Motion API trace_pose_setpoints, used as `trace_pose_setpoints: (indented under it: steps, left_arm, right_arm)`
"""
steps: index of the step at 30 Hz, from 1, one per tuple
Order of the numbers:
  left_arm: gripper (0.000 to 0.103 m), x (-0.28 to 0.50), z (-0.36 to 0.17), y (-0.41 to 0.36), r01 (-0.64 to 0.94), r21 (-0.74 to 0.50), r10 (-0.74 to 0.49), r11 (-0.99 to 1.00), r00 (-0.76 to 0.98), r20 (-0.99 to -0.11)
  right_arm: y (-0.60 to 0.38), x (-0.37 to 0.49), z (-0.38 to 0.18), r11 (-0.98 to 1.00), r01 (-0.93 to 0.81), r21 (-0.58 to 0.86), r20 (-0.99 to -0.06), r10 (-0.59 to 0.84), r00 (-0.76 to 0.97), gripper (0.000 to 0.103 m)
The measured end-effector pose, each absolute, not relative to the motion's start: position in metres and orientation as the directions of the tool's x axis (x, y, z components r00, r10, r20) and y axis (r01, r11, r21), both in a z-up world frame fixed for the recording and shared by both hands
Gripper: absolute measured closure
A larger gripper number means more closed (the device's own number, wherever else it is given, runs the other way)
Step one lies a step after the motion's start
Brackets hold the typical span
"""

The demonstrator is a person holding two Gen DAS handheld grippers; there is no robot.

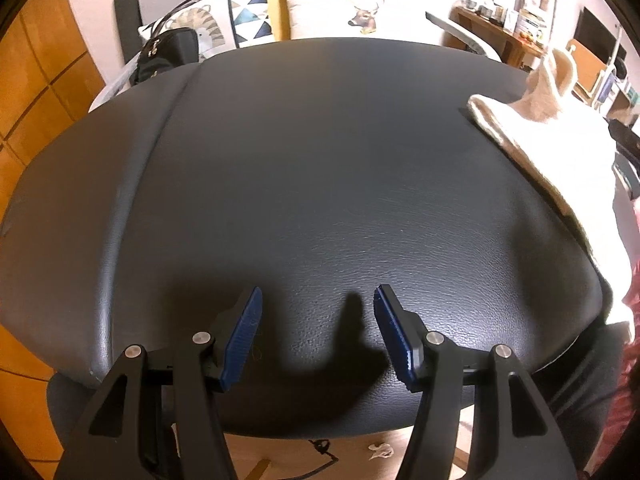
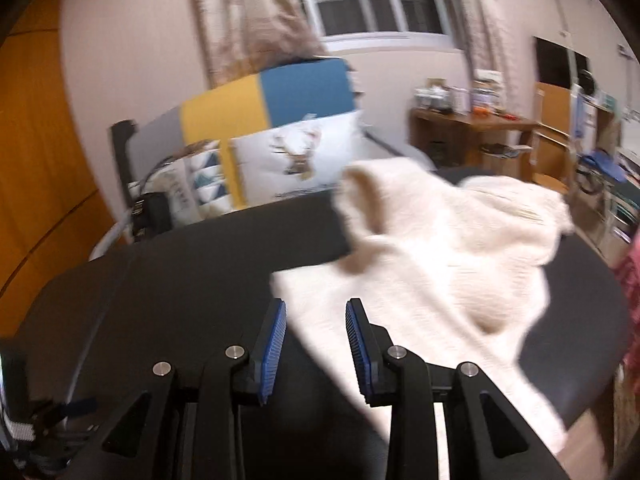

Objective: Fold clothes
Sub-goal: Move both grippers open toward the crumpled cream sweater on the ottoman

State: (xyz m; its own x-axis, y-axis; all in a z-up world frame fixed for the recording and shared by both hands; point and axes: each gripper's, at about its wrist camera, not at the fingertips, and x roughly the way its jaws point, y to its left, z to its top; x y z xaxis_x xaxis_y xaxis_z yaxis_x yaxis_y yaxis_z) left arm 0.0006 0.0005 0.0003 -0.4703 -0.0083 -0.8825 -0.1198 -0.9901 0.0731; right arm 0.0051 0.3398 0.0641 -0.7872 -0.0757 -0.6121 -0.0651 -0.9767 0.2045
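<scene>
The left gripper [image 1: 318,300] hovers spread wide over the bare black table [image 1: 300,168], gripping nothing. The right gripper [image 2: 316,312] is parted and empty above a cream knit sweater [image 2: 440,264], which lies toward two o'clock.

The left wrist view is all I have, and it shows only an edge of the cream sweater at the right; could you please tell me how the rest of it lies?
Observer: In the right wrist view the cream sweater is bunched in a loose heap on the black table, not spread flat.
Operator: Thank you. Is the right gripper holding it?
Observer: No. The right gripper is open, with a sweater edge lying below its gap.
Operator: Does the sweater hang off the table?
Observer: Its near edge seems to run past the table's front, though blur makes that uncertain.
</scene>
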Motion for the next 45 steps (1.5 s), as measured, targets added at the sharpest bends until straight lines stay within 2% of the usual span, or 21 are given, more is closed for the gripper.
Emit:
trace_pose_setpoints:
  steps: [8,12,13,17,22,26,31,36,38,45]
  left_arm:
    - [0.042,0.013,0.003,0.001,-0.119,0.102,-0.032,-0.988,-0.485,-0.874]
    - [0.042,0.015,0.005,-0.007,-0.130,0.110,-0.034,-0.985,-0.480,-0.876]
    - [0.042,0.015,0.006,-0.008,-0.131,0.110,-0.034,-0.985,-0.481,-0.876]
    - [0.042,0.011,0.005,-0.005,-0.120,0.103,-0.032,-0.987,-0.485,-0.874]
    - [0.042,0.014,0.002,0.003,-0.134,0.097,-0.020,-0.986,-0.486,-0.874]
    - [0.042,0.016,0.009,0.013,-0.156,0.107,-0.011,-0.982,-0.515,-0.857]
    - [0.042,0.009,0.022,0.033,-0.183,0.124,-0.005,-0.975,-0.542,-0.840]
    - [0.042,0.004,0.034,0.065,-0.221,0.156,-0.001,-0.963,-0.575,-0.818]
    - [0.042,-0.004,0.034,0.070,-0.242,0.234,-0.058,-0.942,-0.569,-0.820]
    - [0.042,-0.006,0.039,0.079,-0.269,0.155,0.024,-0.950,-0.561,-0.827]
  right_arm:
    - [0.396,-0.017,0.037,-0.956,-0.243,0.164,-0.720,0.053,-0.692,0.072]
    - [0.401,-0.028,-0.008,-0.933,-0.287,0.219,-0.810,-0.010,-0.586,0.071]
    - [0.397,-0.027,-0.014,-0.932,-0.289,0.219,-0.809,-0.008,-0.588,0.070]
    - [0.377,-0.025,-0.016,-0.961,-0.254,0.111,-0.789,0.070,-0.610,0.055]
    - [0.357,-0.037,-0.017,-0.965,-0.261,0.027,-0.794,0.138,-0.592,0.050]
    - [0.357,-0.030,-0.003,-0.955,-0.290,0.060,-0.797,0.129,-0.590,0.050]
    - [0.354,0.004,0.038,-0.940,-0.323,0.111,-0.705,0.154,-0.692,0.050]
    - [0.341,0.016,0.054,-0.946,-0.299,0.124,-0.694,0.133,-0.708,0.050]
    - [0.342,0.021,0.056,-0.947,-0.297,0.125,-0.690,0.132,-0.711,0.050]
    - [0.356,0.019,0.064,-0.953,-0.280,0.119,-0.686,0.125,-0.717,0.050]
